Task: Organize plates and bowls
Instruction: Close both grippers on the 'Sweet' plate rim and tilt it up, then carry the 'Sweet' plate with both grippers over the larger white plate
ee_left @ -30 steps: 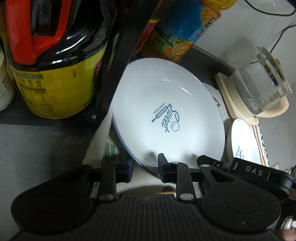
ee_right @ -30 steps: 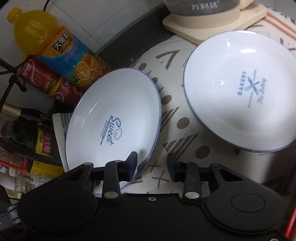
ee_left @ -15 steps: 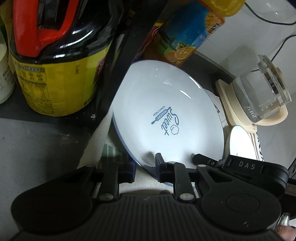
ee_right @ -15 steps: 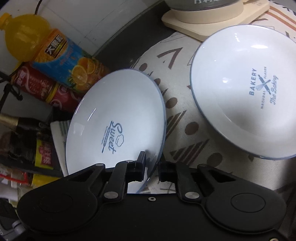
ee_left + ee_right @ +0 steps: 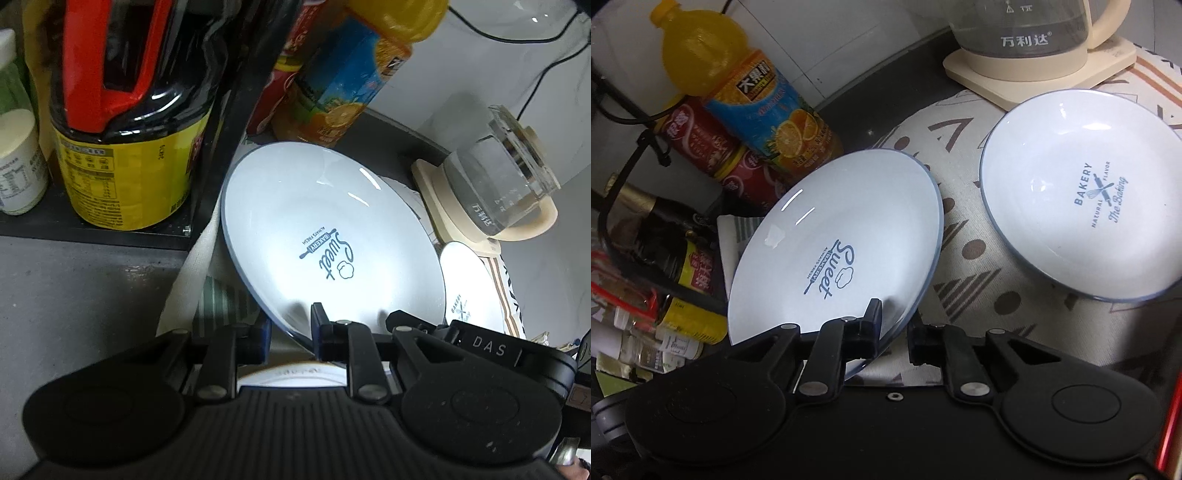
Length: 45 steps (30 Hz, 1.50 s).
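patterned cloth lies under the tilted sweet plate (image 5: 834, 254). my left gripper (image 5: 290, 334) and right gripper (image 5: 894, 334) both pinch its near rim; i'd lift evenly toward the bakery plate (image 5: 1082, 192) at right.

Orange juice bottle (image 5: 354, 74): cap cut off by top edge in left wrist view. Kettle (image 5: 1030, 33): upper body out of frame in right wrist view. "Sweet" plate (image 5: 834, 251): near rim hidden behind right gripper (image 5: 894, 334) fingers. Blurred white dish (image 5: 295, 374) under left gripper (image 5: 290, 338); print unreadable.
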Each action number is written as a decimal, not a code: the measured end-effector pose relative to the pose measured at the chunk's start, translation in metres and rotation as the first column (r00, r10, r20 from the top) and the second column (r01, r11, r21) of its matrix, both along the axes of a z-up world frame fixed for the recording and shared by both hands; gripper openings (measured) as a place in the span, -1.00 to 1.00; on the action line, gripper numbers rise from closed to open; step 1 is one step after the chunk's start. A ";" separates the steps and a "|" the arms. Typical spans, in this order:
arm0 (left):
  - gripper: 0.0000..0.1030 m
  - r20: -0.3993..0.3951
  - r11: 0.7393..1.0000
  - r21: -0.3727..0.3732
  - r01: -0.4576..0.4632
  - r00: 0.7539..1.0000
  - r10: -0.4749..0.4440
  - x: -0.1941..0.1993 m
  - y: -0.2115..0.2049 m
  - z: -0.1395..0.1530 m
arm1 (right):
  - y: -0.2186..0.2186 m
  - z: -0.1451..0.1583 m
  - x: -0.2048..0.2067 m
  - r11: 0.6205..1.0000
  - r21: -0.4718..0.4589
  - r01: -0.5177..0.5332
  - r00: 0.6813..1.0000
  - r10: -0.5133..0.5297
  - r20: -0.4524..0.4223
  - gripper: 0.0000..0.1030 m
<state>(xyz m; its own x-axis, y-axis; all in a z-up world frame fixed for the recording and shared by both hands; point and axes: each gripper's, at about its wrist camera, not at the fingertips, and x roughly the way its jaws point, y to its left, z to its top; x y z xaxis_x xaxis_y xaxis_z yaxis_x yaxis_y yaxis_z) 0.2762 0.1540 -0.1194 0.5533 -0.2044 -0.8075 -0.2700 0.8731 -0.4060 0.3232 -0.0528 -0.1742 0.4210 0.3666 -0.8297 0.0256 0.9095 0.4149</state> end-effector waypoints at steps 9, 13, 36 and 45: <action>-0.61 0.030 1.000 0.019 -0.022 0.999 0.022 -0.027 -0.010 0.015 | -0.007 0.017 -0.020 1.000 0.013 -0.026 0.999 0.025 0.046 -0.74; -0.61 0.029 0.999 0.024 -0.031 0.999 0.031 -0.040 -0.019 0.017 | -0.008 0.022 -0.033 0.999 0.011 -0.040 0.998 0.039 0.048 -0.74; -0.61 0.025 0.991 0.034 -0.130 0.991 0.129 -0.134 -0.056 0.033 | -0.033 0.047 -0.108 0.985 -0.010 -0.170 0.982 0.170 0.076 -0.74; -0.61 0.001 0.987 0.025 -0.161 0.987 0.161 -0.165 -0.071 0.028 | -0.043 0.045 -0.135 0.977 -0.015 -0.212 0.976 0.212 0.058 -0.74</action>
